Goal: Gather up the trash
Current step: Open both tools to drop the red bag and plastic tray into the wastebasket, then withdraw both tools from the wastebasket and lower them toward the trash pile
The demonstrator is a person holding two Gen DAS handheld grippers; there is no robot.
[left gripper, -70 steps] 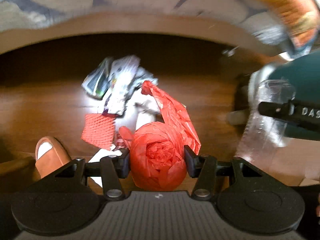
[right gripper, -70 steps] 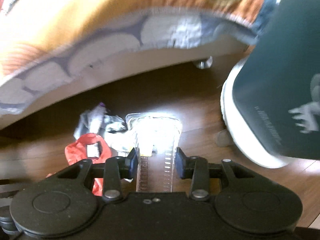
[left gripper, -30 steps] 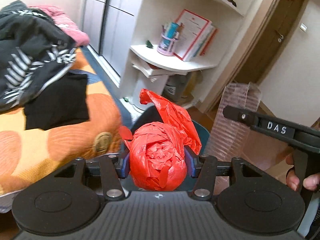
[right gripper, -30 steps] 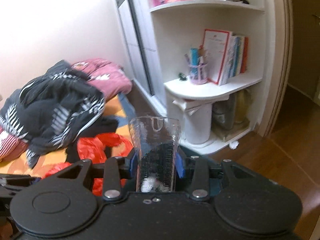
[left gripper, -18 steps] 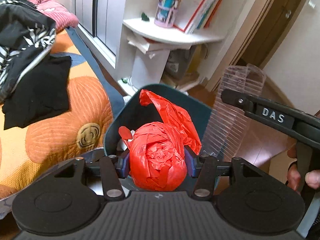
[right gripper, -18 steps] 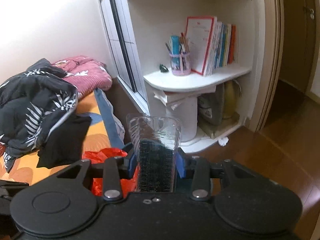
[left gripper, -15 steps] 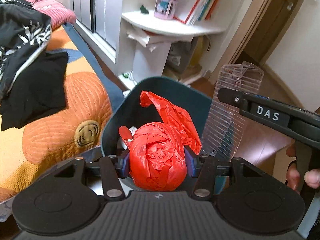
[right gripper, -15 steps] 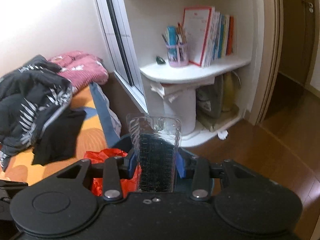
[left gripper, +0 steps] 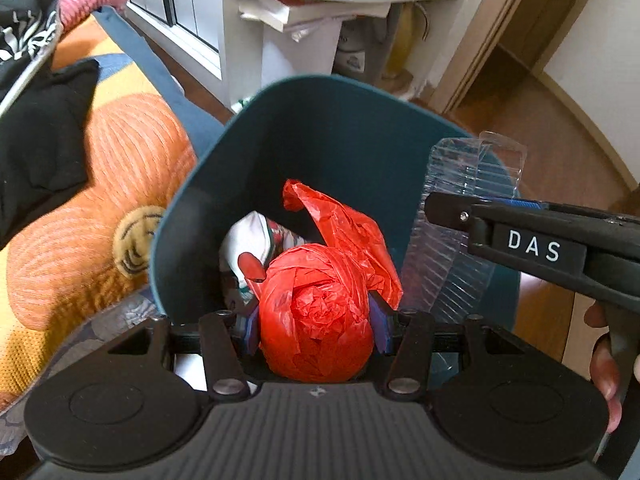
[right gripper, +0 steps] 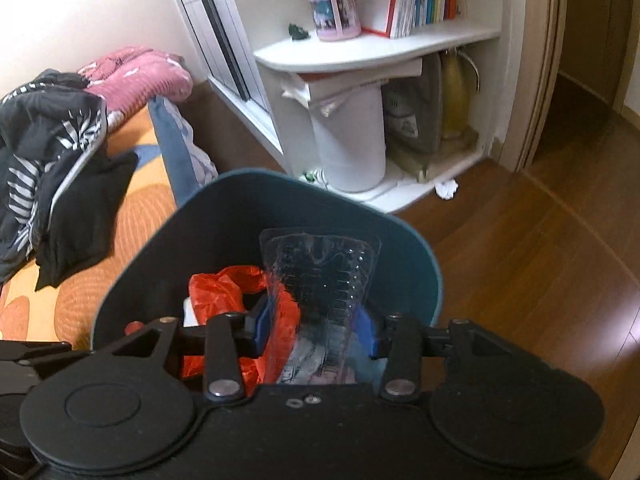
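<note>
Dark teal bin (left gripper: 192,216) holds white paper trash (left gripper: 246,240) inside.

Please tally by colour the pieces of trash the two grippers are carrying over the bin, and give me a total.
Red: 1, the crumpled red plastic bag in the left gripper
Clear: 1, the ribbed clear plastic tray between the right gripper's opening jaws
Total: 2, both above the dark teal bin

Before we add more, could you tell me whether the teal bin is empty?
Not empty: white and printed wrappers already lie inside the teal bin.
</note>
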